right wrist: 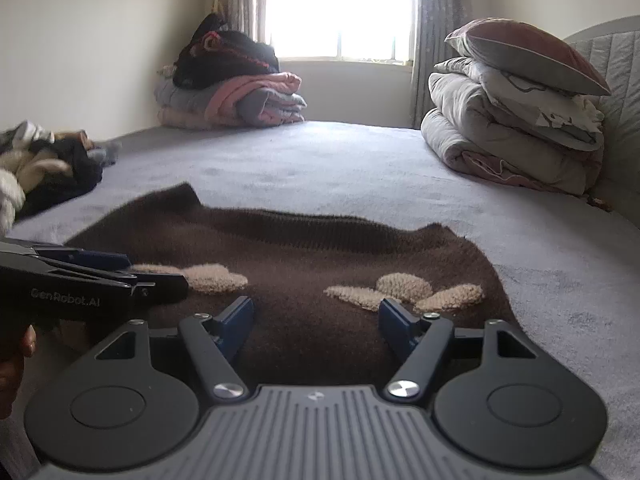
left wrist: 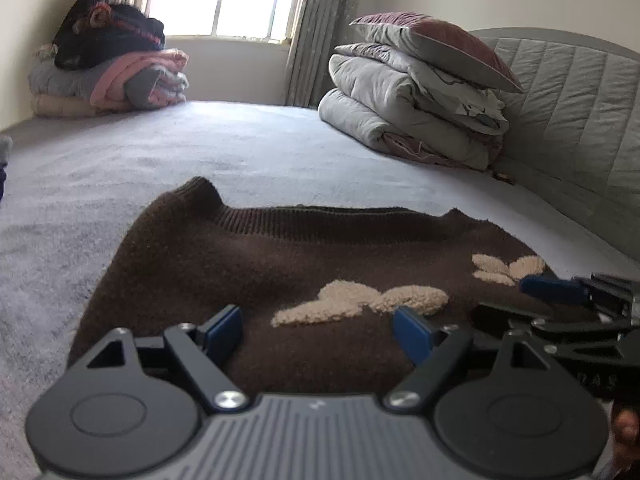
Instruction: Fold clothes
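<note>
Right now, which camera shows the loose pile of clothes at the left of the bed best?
The right wrist view: the unfolded clothes pile lies in plain sight at its left edge, beyond the brown sweater. The left wrist view catches only a sliver at its left border.

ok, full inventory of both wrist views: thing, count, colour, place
sweater: 1, brown with cream fuzzy patches, spread flat on the bed, nearest the grippers
bed cover: 1, grey, under everything
folded duvets: 1 stack, grey, far right by the headboard
pillow: 1, maroon and grey, on top of the duvets
headboard: 1, grey quilted, right edge
folded blankets: 1 stack, pink and grey, far corner under the window
dark clothes: 1 heap, black, on the blankets
unfolded clothes: 1 pile, mixed, left on the bed
window: 1, bright, curtained
left gripper: open, over the sweater
right gripper: open, over the sweater
</note>
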Demonstrator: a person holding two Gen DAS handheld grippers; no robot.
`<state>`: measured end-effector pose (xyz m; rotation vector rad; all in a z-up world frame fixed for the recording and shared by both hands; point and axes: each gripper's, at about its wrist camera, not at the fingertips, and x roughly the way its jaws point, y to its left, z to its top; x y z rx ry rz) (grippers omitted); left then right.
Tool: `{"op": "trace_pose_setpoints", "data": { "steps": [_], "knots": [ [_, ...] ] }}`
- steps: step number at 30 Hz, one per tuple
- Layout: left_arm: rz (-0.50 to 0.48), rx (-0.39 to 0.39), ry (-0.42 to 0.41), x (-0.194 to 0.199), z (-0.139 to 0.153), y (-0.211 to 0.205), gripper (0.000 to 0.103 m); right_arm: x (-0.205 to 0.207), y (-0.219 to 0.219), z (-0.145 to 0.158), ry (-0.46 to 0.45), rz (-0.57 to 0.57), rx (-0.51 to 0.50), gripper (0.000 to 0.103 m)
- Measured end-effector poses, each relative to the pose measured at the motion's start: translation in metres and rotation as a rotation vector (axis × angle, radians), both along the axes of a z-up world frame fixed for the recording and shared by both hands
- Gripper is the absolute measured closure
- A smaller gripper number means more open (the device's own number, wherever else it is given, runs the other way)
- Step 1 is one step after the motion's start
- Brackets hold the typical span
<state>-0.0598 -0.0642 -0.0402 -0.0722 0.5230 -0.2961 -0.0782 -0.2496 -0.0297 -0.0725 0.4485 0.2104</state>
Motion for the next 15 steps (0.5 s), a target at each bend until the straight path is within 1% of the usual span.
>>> {"op": "trace_pose_setpoints", "data": {
  "steps": [2, 5, 9, 12, 15],
  "knots": [
    [-0.001, -0.006, 0.013, 0.003, 0.005, 0.002, 0.018, 0.001, -0.001, 0.004, 0.009, 0.004, 0.005, 0.03],
    [0.003, -0.013, 0.042, 0.005, 0.014, 0.006, 0.018, 0.006, -0.008, 0.012, 0.028, 0.006, 0.046, 0.03],
    [0.001, -0.001, 0.051, 0.006, 0.029, 0.014, 0.013, 0.012, -0.021, 0.019, 0.023, -0.022, 0.064, 0.03],
    [0.005, -0.021, 0.058, 0.014, 0.038, 0.029, 0.01, 0.017, -0.032, 0.025, 0.005, -0.045, 0.063, 0.03],
    [0.026, -0.046, 0.083, 0.025, 0.045, 0.049, 0.01, 0.023, -0.049, 0.03, 0.018, -0.075, 0.099, 0.03]
  ]
}}
